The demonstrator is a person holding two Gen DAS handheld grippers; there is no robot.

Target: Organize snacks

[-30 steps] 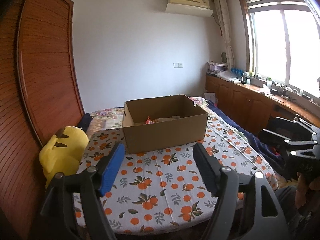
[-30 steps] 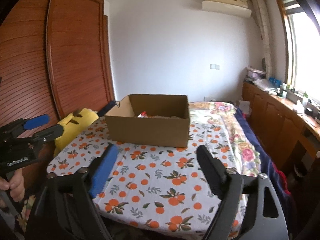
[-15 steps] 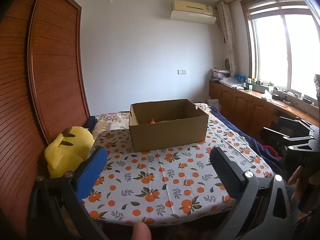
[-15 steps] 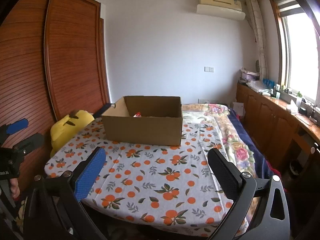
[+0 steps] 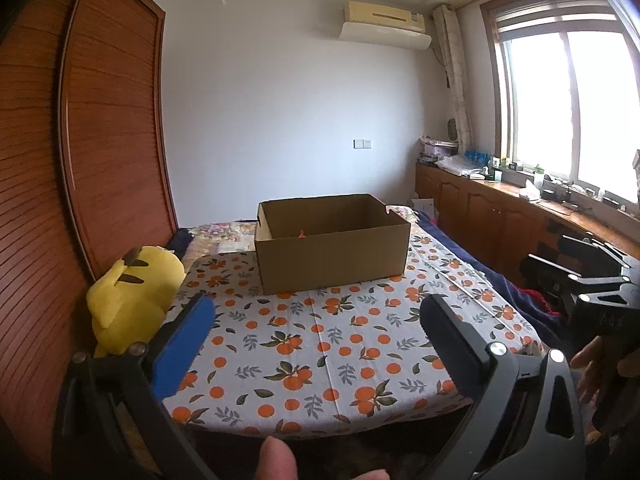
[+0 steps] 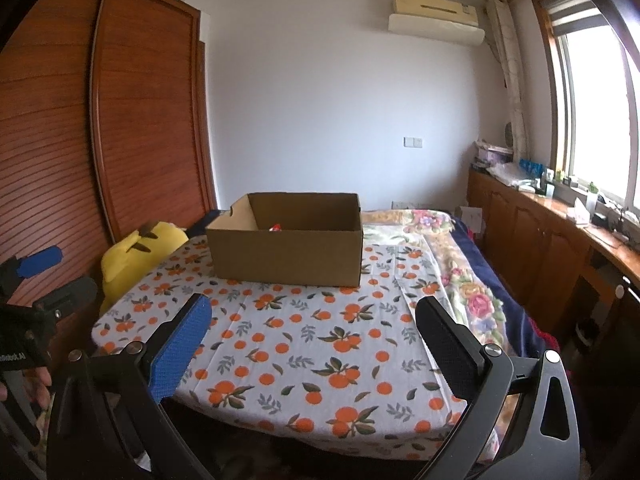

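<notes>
- An open-topped brown corrugated cardboard box point(image 5: 332, 256) sits on a cotton cloth printed with oranges point(image 5: 320, 344), its long side lying across both views.
- Over the box's near wall, a scrap of red snack wrapper point(image 6: 276, 228) shows, possibly one packet; the rest is hidden.
- The left gripper point(image 5: 316, 328) and right gripper point(image 6: 312, 324) stand spread wide with nothing between their jaws, well short of the box.
- A soft yellow plush toy point(image 5: 132, 300) slumps beside the slatted wooden wardrobe point(image 5: 80, 160).
</notes>
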